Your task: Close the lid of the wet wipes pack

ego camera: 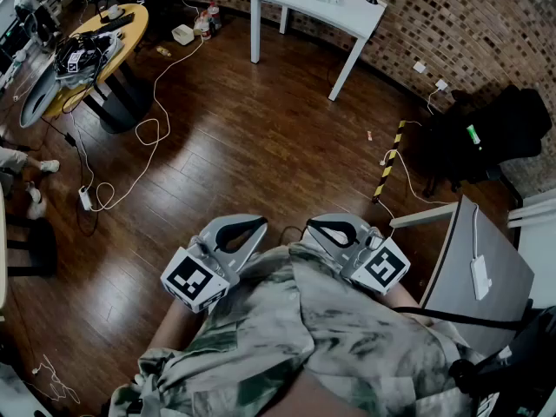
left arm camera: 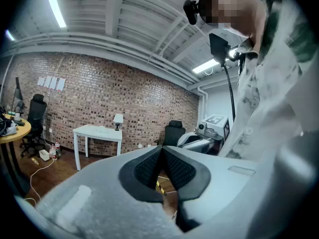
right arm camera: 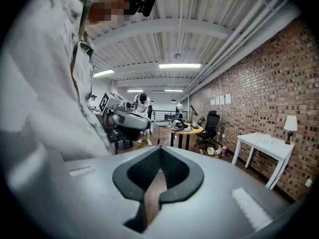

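No wet wipes pack shows in any view. I hold both grippers close against the person's patterned shirt (ego camera: 304, 337), and they point out over the wooden floor. In the head view my left gripper (ego camera: 260, 222) and my right gripper (ego camera: 312, 225) lie side by side with their tips near each other. The left gripper (left arm camera: 162, 149) has its jaw tips meeting, shut on nothing. In the same way the right gripper (right arm camera: 160, 149) has its tips together and holds nothing. Each gripper also appears in the other's view: the right gripper (left arm camera: 191, 141) and the left gripper (right arm camera: 142, 124).
A white table (ego camera: 317, 3) with a lamp stands by the brick wall. A round yellow table (ego camera: 95, 42) carries gear at the far left. Cables (ego camera: 148, 137) trail over the floor. A black chair (ego camera: 495, 133) and a grey tabletop (ego camera: 482, 268) are at the right.
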